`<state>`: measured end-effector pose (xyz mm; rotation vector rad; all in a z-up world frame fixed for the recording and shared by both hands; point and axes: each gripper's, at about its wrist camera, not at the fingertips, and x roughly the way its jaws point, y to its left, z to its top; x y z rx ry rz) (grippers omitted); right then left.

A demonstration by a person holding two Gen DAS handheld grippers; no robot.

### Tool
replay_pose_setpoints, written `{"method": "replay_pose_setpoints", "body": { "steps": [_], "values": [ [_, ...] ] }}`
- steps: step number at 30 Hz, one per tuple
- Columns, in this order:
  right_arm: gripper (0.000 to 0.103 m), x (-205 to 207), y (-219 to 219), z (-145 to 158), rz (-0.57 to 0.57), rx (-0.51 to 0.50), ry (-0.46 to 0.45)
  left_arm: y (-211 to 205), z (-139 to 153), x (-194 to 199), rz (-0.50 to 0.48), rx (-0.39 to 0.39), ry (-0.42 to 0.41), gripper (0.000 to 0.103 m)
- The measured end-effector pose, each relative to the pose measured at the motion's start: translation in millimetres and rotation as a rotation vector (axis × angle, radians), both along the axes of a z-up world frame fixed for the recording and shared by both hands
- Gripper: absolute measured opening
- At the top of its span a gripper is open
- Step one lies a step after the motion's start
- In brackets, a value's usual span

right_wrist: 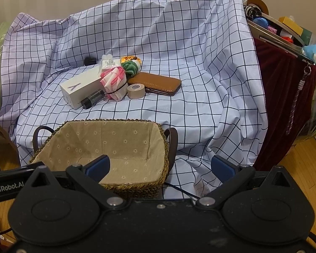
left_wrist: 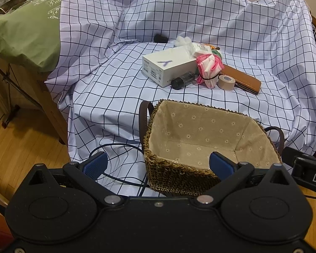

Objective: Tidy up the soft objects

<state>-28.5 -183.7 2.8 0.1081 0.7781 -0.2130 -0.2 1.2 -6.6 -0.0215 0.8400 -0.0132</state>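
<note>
A woven basket (left_wrist: 155, 168) (right_wrist: 124, 186) with a flower-print beige lining stands empty at the near edge of the checked cloth. Behind it lies a pile: a pink-and-white cloth bundle (left_wrist: 208, 67) (right_wrist: 112, 80) tied with a black band, a green scrunchie (left_wrist: 217, 53) (right_wrist: 131, 67), a white fluffy piece (left_wrist: 182, 40) and a packet of white pads (left_wrist: 198, 49) (right_wrist: 109, 63). My left gripper (left_wrist: 158, 165) is open, hovering before the basket's near left corner. My right gripper (right_wrist: 160, 167) is open over the basket's near right corner. Both hold nothing.
In the pile are a white phone box (left_wrist: 168, 66) (right_wrist: 80, 87), a black cylinder (left_wrist: 183, 80) (right_wrist: 93, 99), a tan tape roll (left_wrist: 226, 82) (right_wrist: 136, 91) and a brown leather case (left_wrist: 242, 79) (right_wrist: 155, 83). A black cable (left_wrist: 120, 179) runs beside the basket. A green bag (left_wrist: 27, 31) sits left, a cluttered shelf (right_wrist: 284, 33) right.
</note>
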Motion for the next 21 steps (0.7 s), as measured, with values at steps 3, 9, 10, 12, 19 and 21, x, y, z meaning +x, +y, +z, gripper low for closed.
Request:
{"method": "replay_pose_setpoints", "body": {
  "steps": [3,9,10,12,19,21],
  "values": [
    [0.102,1.6,-1.2,-0.2,0.000,0.003,0.005,0.6,0.3,0.5,0.001,-0.003,0.002,0.099],
    [0.102,3.9,-3.1,-2.3,-0.001,0.008,0.012,4.2,1.2,3.4,0.000,-0.015,-0.003,0.099],
    [0.102,5.0,-4.0,-3.4,-0.001,0.010,0.014,5.3,1.5,4.0,-0.001,-0.019,-0.005,0.099],
    [0.102,7.1,-5.3,-4.1,-0.002,0.013,0.015,7.4,2.0,6.4,0.000,-0.023,-0.011,0.099],
    [0.102,18.5,-9.4,0.0,-0.006,0.006,-0.021,12.1,2.3,25.3,0.009,-0.011,-0.024,0.099],
    [0.102,24.8,-11.5,2.7,-0.007,0.007,-0.031,11.6,2.7,31.4,0.001,-0.005,-0.023,0.099]
  ]
}}
